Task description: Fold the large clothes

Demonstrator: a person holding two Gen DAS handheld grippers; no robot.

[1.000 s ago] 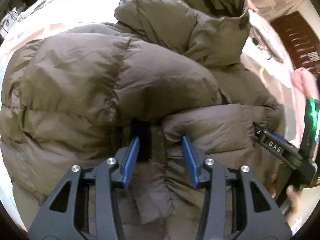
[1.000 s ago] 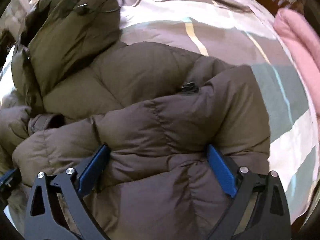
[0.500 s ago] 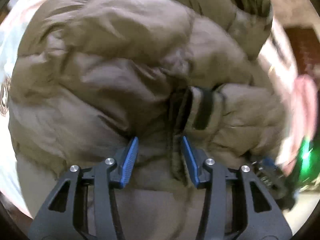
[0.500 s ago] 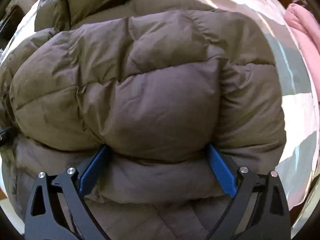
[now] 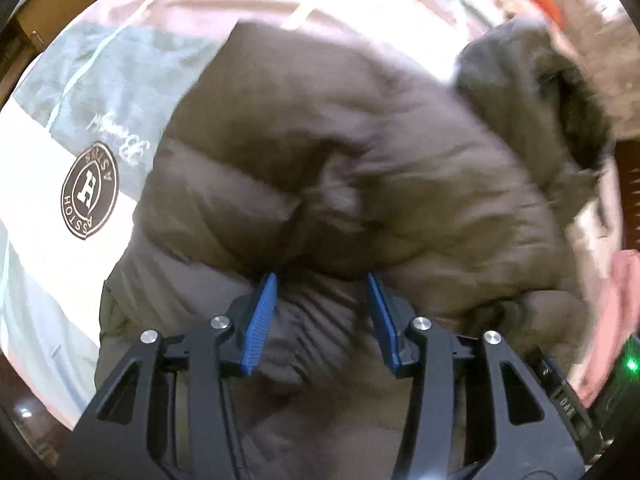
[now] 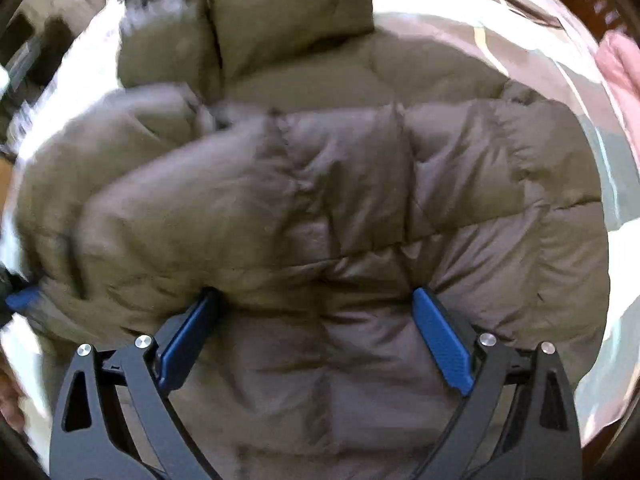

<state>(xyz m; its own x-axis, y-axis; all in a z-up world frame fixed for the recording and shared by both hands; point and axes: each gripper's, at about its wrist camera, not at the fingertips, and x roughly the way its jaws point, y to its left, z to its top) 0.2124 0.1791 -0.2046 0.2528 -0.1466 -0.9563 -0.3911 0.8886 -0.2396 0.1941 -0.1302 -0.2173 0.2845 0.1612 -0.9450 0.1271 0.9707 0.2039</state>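
An olive-brown puffer jacket (image 5: pixel 340 168) lies bunched on the bed, its hood (image 5: pixel 540 92) at the far right in the left wrist view. My left gripper (image 5: pixel 320 284) is shut on a fold of the jacket's lower part, with fabric pinched between the blue pads. In the right wrist view the jacket (image 6: pixel 320 200) fills the frame, hood (image 6: pixel 280 12) at the top. My right gripper (image 6: pixel 316 300) has its jaws set wide with a thick bulge of the jacket between the pads (image 6: pixel 440 336), gripping it.
The bed cover (image 5: pixel 80 120) is striped white, grey-green and pink, with a round dark logo (image 5: pixel 90 196) at left. A pink garment (image 6: pixel 620 68) lies at the bed's right edge. Cardboard boxes (image 5: pixel 52 8) stand beyond the bed's far left.
Both grippers have carried the jacket's lower part up and over towards the hood. The views tilted, more bed cover shows at left, and the sleeve cuff is now hidden.
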